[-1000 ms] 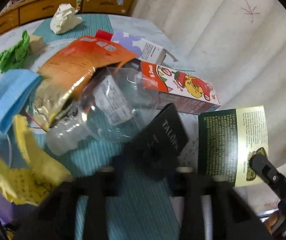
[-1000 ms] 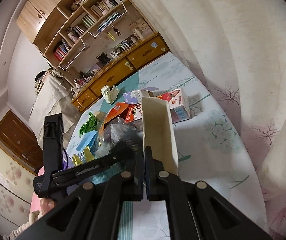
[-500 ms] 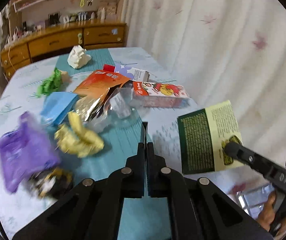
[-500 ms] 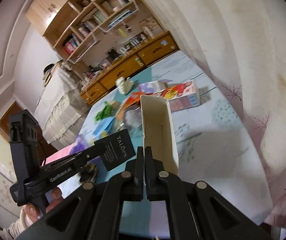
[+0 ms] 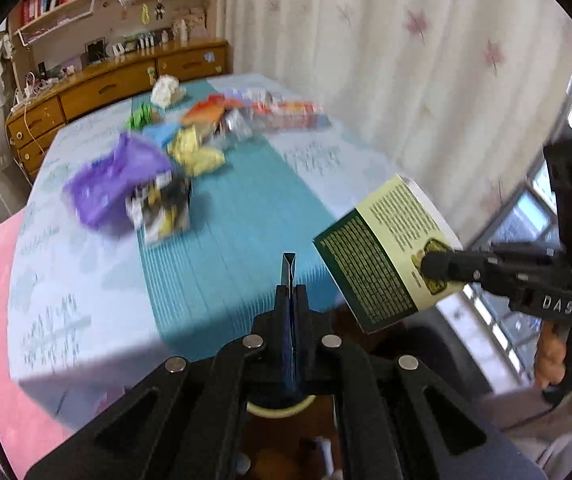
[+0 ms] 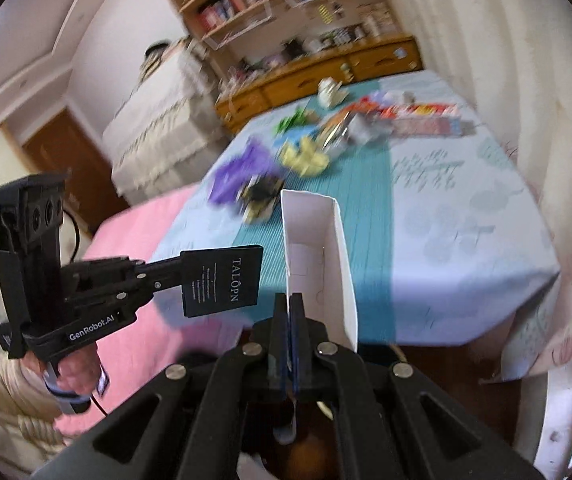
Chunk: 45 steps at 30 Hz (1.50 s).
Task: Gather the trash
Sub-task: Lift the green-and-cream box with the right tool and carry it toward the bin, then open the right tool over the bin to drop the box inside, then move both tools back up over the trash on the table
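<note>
Pinched flat in the clenched left gripper point(image 6: 184, 276): a thin black card sleeve point(image 6: 222, 280) with pale lettering, matte and rectangular, held in the air off the near edge of the table point(image 5: 86, 280) and seen only edge-on from the left wrist. Beside it, gripped by one wall in the equally clenched right gripper point(image 6: 291, 304): an open-ended cardboard carton point(image 6: 318, 264), dark green and cream with dense print outside, showing only bare white inner walls from the right wrist. Both pieces clear of the tabletop and apart from each other. A second earlier, the black sleeve down against the heap with the left jaws set around it; now raised and drawn back, with the heap far up the table; the carton in the right jaws then as now. Left behind on the teal ribbed runner point(image 5: 226, 240) and pale blue cloth, blurred: a purple plastic bag point(image 5: 114, 184), crumpled yellow paper point(image 5: 198, 152), a green scrap point(image 5: 140, 118), a white paper wad point(image 5: 166, 90), a red printed carton point(image 5: 290, 114). Beyond, a wooden dresser point(image 5: 106, 88) and a pleated pale curtain point(image 5: 366, 60).
</note>
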### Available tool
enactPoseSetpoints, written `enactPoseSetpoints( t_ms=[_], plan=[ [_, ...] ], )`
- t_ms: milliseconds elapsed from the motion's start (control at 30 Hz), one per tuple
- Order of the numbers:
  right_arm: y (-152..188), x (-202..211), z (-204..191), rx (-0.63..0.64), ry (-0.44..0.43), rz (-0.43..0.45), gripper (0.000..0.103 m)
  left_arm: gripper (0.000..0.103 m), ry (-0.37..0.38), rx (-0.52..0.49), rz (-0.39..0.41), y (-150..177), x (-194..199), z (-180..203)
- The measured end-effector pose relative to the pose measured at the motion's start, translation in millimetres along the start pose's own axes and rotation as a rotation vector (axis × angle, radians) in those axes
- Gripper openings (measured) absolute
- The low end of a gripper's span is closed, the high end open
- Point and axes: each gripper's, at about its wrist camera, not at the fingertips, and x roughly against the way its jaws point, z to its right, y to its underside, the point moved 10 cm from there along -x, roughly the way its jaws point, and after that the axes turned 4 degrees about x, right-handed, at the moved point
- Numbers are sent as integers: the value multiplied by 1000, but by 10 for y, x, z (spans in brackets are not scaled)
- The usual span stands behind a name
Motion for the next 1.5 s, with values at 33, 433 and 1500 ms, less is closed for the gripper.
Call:
enactPoseSetpoints(
  t_ms=[33, 433, 1500],
  plan=[
    [81, -27, -45, 17, 1, -20, 1, 0, 1, -6, -20, 107, -28, 9],
    [1080, -1073, 247, 73, 62, -279, 1, 0, 25, 25, -231, 975, -1007, -206],
    [1775, -2428, 1116, -70, 174, -392, 35, 74, -172, 79, -206, 1569, -2376, -636]
  ],
)
